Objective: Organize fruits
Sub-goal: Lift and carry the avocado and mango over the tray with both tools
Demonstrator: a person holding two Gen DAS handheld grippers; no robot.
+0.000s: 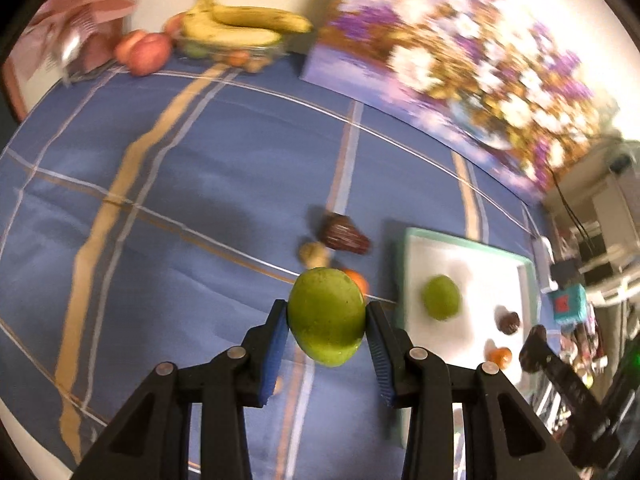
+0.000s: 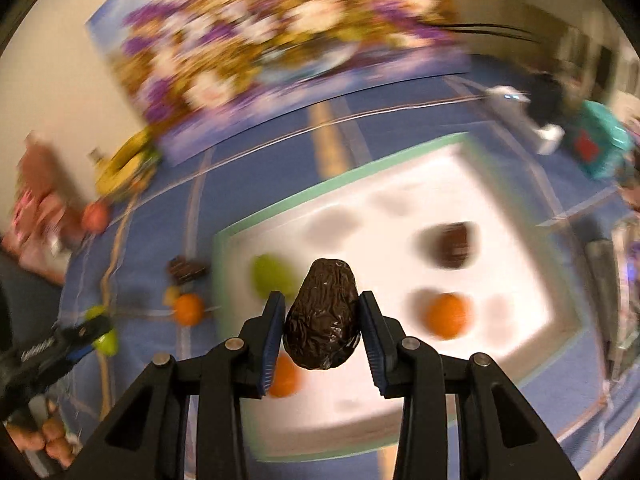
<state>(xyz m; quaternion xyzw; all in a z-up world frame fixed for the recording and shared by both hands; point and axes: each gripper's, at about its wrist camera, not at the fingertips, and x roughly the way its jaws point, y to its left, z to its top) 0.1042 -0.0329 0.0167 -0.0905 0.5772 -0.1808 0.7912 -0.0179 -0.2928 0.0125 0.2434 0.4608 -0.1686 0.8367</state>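
Observation:
My left gripper [image 1: 326,312] is shut on a green mango [image 1: 326,316] held above the blue cloth, left of the white tray [image 1: 464,258]. My right gripper [image 2: 322,312] is shut on a dark wrinkled avocado [image 2: 322,316] held over the white tray [image 2: 400,184]. On the tray lie a green fruit [image 2: 270,274], two oranges [image 2: 446,316], and a dark fruit [image 2: 454,244]. On the cloth left of the tray lie a dark fruit [image 1: 344,236], a small tan fruit [image 1: 314,254] and an orange [image 1: 356,280]. The left gripper also shows in the right wrist view [image 2: 94,330].
A bowl of bananas [image 1: 240,26] and red apples [image 1: 144,52] stand at the far edge of the blue striped tablecloth [image 1: 200,200]. A floral picture [image 1: 460,60] leans on the wall behind. A teal box [image 2: 596,146] stands right of the tray.

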